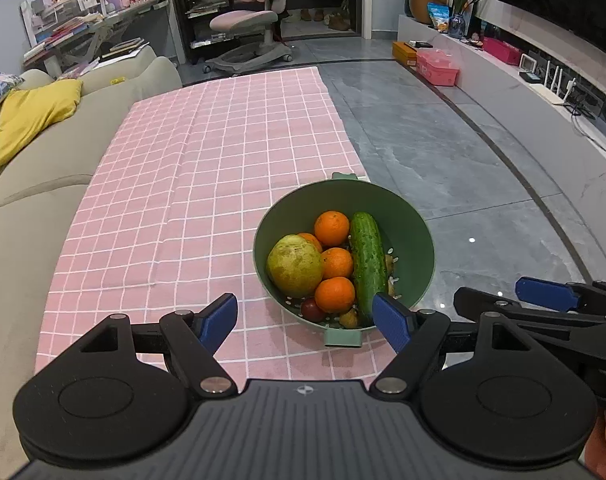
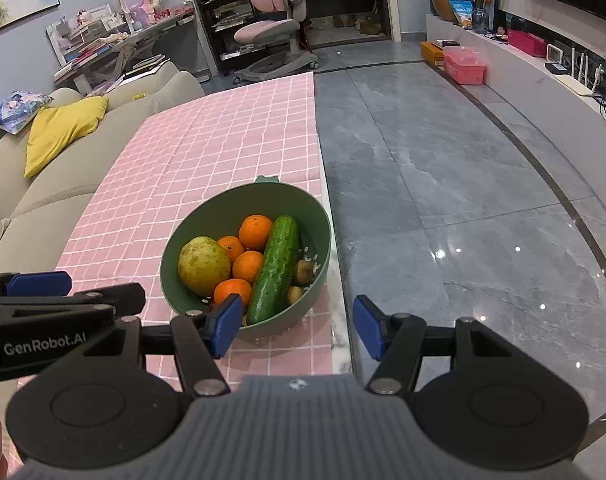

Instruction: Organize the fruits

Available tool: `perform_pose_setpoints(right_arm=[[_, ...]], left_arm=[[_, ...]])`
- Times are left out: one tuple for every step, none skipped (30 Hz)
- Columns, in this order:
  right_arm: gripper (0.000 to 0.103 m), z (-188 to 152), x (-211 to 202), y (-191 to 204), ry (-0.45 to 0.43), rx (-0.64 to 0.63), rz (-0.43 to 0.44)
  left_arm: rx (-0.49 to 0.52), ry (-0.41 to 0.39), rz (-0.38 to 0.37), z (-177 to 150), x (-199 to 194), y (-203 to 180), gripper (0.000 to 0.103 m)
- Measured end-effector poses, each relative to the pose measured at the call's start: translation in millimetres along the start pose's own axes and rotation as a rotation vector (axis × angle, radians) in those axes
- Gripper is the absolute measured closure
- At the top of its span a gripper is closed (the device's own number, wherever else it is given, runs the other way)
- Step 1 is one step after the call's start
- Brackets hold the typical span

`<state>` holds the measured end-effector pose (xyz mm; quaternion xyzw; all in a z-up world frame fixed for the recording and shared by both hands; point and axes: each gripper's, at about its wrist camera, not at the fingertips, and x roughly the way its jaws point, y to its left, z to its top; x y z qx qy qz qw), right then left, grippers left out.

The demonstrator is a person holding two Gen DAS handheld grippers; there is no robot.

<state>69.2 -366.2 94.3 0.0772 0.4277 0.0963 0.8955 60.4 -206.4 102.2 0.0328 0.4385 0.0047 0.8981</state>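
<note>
1. A green colander bowl (image 1: pixel 407 216) sits near the right edge of a table covered by a pink checked cloth (image 1: pixel 207 184), close to the near end.
2. Inside lie a yellow-green pear (image 1: pixel 295 266) at left, four oranges (image 1: pixel 331 228) in the middle and a cucumber (image 1: pixel 367 264) along the right, its far end towards the rim. A dark red fruit (image 1: pixel 312 309) and small brownish fruits (image 2: pixel 304 271) rest at the bottom.
3. The left gripper (image 1: pixel 305 322) hovers just short of the bowl, blue fingers (image 1: pixel 219 320) spread wide and holding nothing.
4. The right gripper (image 2: pixel 299 328) hangs beside it, near the table's edge, fingers likewise apart and empty.
5. A beige sofa (image 1: pixel 35 184) with a yellow cushion (image 1: pixel 31 116) flanks the table; grey tiled floor (image 2: pixel 463 200) lies to the right.
</note>
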Motion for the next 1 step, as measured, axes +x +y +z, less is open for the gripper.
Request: perform_pose_setpoints(right_arm=[[0.044,-0.1,0.6,0.3,0.002,-0.001,-0.001]], left_arm=[[-0.001,0.0,-0.004,0.3,0.8,0.6,0.013]])
